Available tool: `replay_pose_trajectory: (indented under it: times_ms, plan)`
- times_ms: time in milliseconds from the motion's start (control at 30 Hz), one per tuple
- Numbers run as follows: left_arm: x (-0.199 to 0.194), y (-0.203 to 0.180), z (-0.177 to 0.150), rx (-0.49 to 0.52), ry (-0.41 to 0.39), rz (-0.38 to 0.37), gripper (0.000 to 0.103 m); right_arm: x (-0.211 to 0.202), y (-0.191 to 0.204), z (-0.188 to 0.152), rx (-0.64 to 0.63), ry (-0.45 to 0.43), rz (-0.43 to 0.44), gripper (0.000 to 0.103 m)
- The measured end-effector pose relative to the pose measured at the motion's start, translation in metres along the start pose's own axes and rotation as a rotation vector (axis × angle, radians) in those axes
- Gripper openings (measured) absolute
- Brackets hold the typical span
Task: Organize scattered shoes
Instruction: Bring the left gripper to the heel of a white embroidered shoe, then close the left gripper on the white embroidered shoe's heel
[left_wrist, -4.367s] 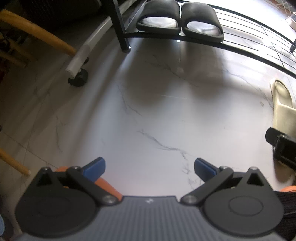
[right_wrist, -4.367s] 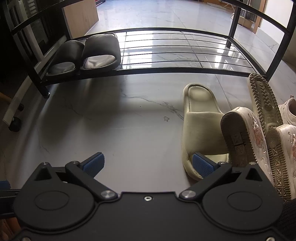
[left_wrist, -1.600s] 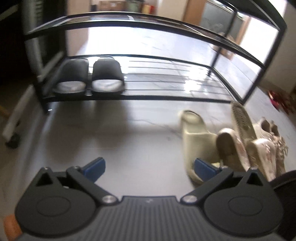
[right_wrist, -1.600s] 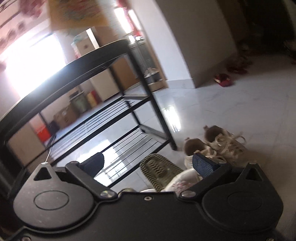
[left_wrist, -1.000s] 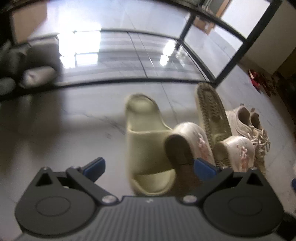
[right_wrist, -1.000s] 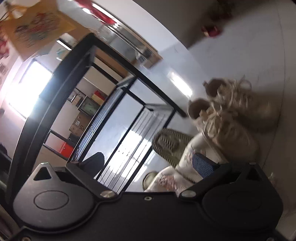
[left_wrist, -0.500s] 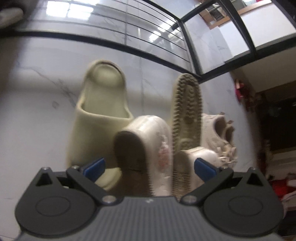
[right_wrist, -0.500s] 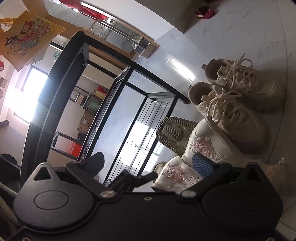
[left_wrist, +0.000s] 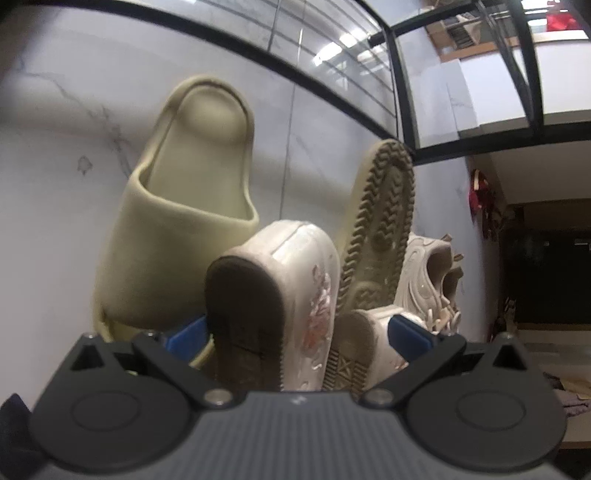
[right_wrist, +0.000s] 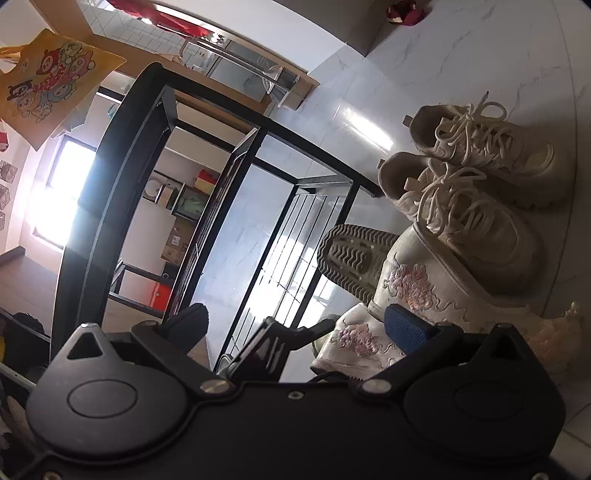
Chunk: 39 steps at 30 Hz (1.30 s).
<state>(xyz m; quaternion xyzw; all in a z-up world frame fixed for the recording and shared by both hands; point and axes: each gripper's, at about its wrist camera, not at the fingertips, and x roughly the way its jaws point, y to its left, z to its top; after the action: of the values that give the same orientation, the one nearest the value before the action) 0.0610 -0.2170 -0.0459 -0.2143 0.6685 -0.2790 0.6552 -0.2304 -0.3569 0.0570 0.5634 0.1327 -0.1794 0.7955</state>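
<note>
My left gripper (left_wrist: 297, 332) is open low over the floor, and its blue pads (left_wrist: 188, 334) flank two white floral shoes. Both shoes lie on their sides: one (left_wrist: 280, 295) shows a dark sole, the other (left_wrist: 364, 347) a patterned sole. To their left a beige slide (left_wrist: 184, 206) lies flat, and its mate (left_wrist: 380, 221) stands on edge, sole showing. Cream lace-up sneakers (left_wrist: 432, 280) sit to the right. My right gripper (right_wrist: 295, 325) is open and empty, tilted, beside the floral shoes (right_wrist: 424, 291) and sneakers (right_wrist: 476, 221).
A black metal shoe rack (left_wrist: 258, 48) stands just behind the shoes, its frame (right_wrist: 155, 147) tall in the right wrist view. The left gripper's black body (right_wrist: 277, 347) shows between my right fingers. The floor is white marble tile (left_wrist: 55, 129). Red items (right_wrist: 402, 13) lie far off.
My left gripper has dropped closer, and its open fingers now straddle the two floral shoes. The right gripper has edged slightly nearer the shoe pile, still open.
</note>
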Motion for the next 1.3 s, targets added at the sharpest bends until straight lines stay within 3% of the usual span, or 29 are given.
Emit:
replay_pose_trajectory:
  times_ms: [867, 933, 1100, 1300]
  plan:
    - [0.016, -0.005, 0.002, 0.054, 0.043, 0.050, 0.099, 0.002, -0.008, 0.001, 0.060, 0.025, 0.019, 0.103]
    - [0.015, -0.005, 0.002, 0.059, 0.042, 0.061, 0.094, 0.002, -0.008, 0.001, 0.062, 0.025, 0.019, 0.103]
    - [0.008, -0.001, 0.000, 0.093, 0.029, 0.129, 0.065, 0.002, -0.008, 0.000, 0.068, 0.024, 0.018, 0.103]
    - [0.006, 0.000, -0.003, 0.109, 0.016, 0.134, 0.061, 0.002, -0.009, 0.001, 0.074, 0.027, 0.017, 0.103]
